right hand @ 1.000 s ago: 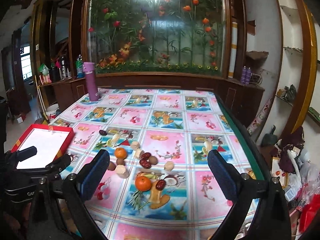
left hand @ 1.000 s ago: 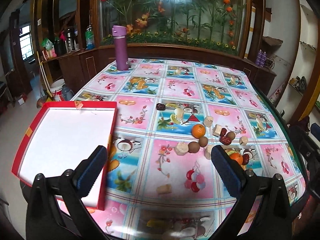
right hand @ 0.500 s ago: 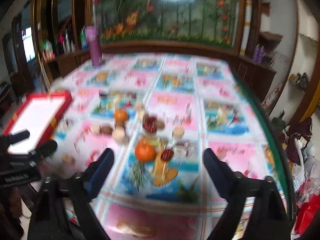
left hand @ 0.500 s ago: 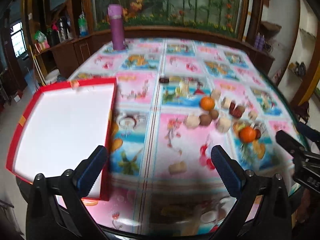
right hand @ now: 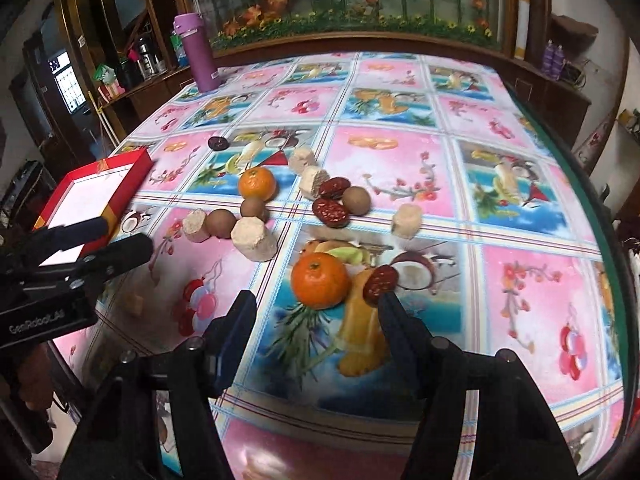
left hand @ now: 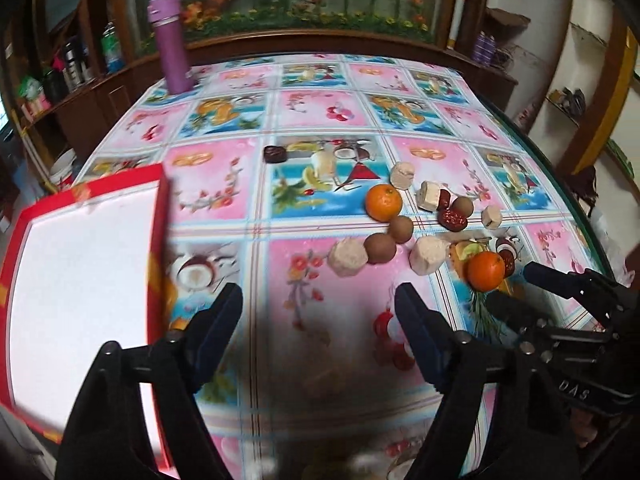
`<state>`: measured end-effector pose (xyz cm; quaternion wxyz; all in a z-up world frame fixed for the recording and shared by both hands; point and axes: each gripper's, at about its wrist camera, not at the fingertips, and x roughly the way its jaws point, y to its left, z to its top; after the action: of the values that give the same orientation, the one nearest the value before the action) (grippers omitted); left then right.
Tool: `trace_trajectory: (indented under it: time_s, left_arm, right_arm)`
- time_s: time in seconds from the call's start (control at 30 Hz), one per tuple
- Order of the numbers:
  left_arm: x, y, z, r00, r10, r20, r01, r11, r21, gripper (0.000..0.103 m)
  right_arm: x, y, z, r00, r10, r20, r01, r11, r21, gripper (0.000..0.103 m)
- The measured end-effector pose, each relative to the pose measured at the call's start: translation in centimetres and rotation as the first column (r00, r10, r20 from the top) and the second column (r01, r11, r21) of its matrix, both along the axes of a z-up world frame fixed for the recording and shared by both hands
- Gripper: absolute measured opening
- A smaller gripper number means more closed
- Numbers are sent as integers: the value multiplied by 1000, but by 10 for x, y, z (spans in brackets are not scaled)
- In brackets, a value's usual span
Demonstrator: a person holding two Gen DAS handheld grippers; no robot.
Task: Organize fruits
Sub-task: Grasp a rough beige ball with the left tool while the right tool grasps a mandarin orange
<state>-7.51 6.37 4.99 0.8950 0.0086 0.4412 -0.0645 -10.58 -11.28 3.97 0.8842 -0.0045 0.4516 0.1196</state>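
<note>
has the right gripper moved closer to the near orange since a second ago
Yes. In the right wrist view the near orange now sits large, just beyond the closing right gripper; earlier it lay farther up the tablecloth.

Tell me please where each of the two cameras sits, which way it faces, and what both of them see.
Left wrist: on the left gripper, looking down over the table and the red box; its closing jaws are empty.
Right wrist: on the right gripper, facing the near orange; its jaws are closing, not touching it.
Shared: the fruit, the purple bottle, each other's gripper.
</note>
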Motion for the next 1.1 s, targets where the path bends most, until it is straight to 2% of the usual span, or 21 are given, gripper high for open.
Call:
trace_trajectory:
  time_s: [0.17, 0.33, 0.47, 0.5, 0.57, 0.63, 0.93, 0.97, 1.0, 1.1]
  left_arm:
    - [16, -6, -10, 998, -41, -54, 41, 999, 2, 72]
    - [20, -7, -14, 997, -43, -66, 43, 999, -5, 72]
    - [27, -11, -20, 994, -61, -94, 61, 998, 0, 72]
    - [29, -11, -23, 993, -66, -103, 66, 998, -5, 70]
    - [35, -11, -26, 990, -75, -118, 74, 997, -15, 59]
    - [40, -8, -28, 989, -71, -130, 67, 997, -31, 58]
    - [49, -12, -32, 989, -98, -114, 95, 995, -30, 44]
    - [49, -12, -32, 989, -99, -109, 97, 995, -30, 39]
    - [49, -11, -32, 989, -101, -106, 97, 995, -35, 30]
    - [49, -8, -31, 989, -102, -108, 96, 994, -60, 30]
  right_arm:
    - [10, 1, -7, 999, 8, -46, -6, 999, 43, 58]
    - [16, 3, -10, 999, 6, -51, -4, 999, 38, 58]
    - [23, 0, -15, 998, -6, -69, 8, 999, 35, 51]
    - [24, 0, -15, 998, -10, -60, 12, 999, 31, 47]
    - [27, 0, -15, 998, -13, -61, 14, 1000, 23, 40]
    - [29, -1, -15, 998, -12, -58, 13, 1000, 24, 35]
    - [30, -2, -16, 999, -12, -53, 14, 999, 40, 33]
    - [30, -2, -16, 999, -14, -53, 16, 999, 41, 33]
    - [30, -2, -16, 999, -14, -52, 16, 999, 38, 33]
    - [28, 0, -15, 998, -11, -62, 14, 999, 46, 32]
